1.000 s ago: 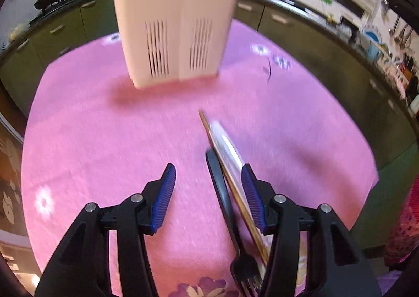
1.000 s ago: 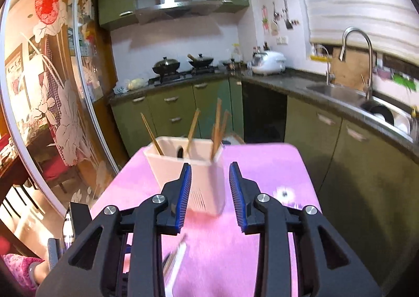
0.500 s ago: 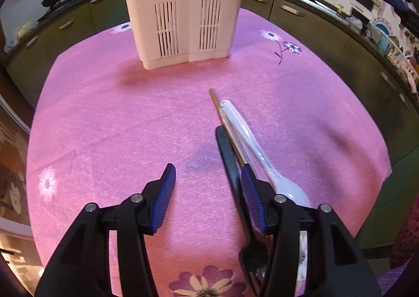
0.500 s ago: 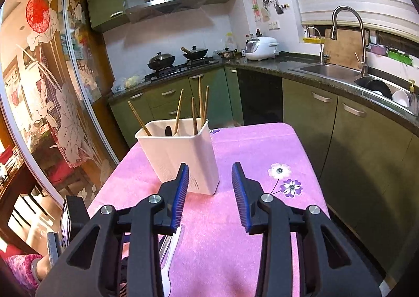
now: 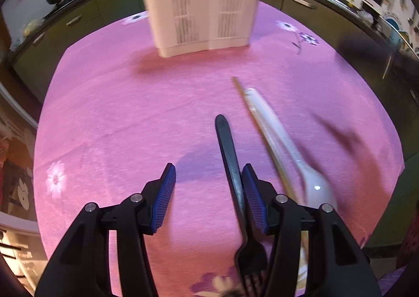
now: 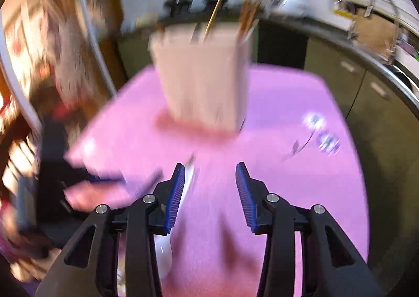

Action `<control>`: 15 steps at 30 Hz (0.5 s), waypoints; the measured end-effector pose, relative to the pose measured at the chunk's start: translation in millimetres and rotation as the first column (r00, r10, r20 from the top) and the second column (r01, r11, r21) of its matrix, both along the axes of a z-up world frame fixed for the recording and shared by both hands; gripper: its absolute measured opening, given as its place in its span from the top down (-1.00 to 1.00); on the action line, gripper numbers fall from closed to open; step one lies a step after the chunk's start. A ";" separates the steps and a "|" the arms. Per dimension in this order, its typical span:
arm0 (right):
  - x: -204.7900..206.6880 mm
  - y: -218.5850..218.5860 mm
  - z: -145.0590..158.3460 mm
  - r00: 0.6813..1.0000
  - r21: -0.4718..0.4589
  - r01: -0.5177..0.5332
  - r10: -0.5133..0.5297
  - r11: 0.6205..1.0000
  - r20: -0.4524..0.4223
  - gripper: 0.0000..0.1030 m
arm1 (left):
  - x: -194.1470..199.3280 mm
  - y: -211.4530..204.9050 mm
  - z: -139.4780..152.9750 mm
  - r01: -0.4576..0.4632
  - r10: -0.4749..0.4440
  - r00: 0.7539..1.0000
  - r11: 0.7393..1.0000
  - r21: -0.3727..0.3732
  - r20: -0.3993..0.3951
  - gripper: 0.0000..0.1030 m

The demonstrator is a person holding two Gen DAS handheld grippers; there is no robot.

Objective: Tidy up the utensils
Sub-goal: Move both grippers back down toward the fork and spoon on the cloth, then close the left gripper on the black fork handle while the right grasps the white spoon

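left tongs (image 5: 208, 188) stand wide, empty, at the frame's bottom; black fork (image 5: 230, 163) lies against the right pad, white spoon (image 5: 282, 145) and chopstick right of it on the pink table (image 5: 117, 113). right tongs (image 6: 210, 193), just opening, hold nothing. white holder (image 5: 201, 3) upper centre.
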State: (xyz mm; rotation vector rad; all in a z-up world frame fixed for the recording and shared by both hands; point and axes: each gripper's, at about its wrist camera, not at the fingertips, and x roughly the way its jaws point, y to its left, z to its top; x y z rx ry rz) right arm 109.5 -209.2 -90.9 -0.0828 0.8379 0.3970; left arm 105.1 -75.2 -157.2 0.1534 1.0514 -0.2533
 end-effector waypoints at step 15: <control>12.9 46.4 -60.6 0.994 -0.156 -0.034 0.017 0.987 -0.110 0.21 | -0.1 13.2 -0.1 0.001 -0.001 1.000 1.000 -0.030 0.013 -0.02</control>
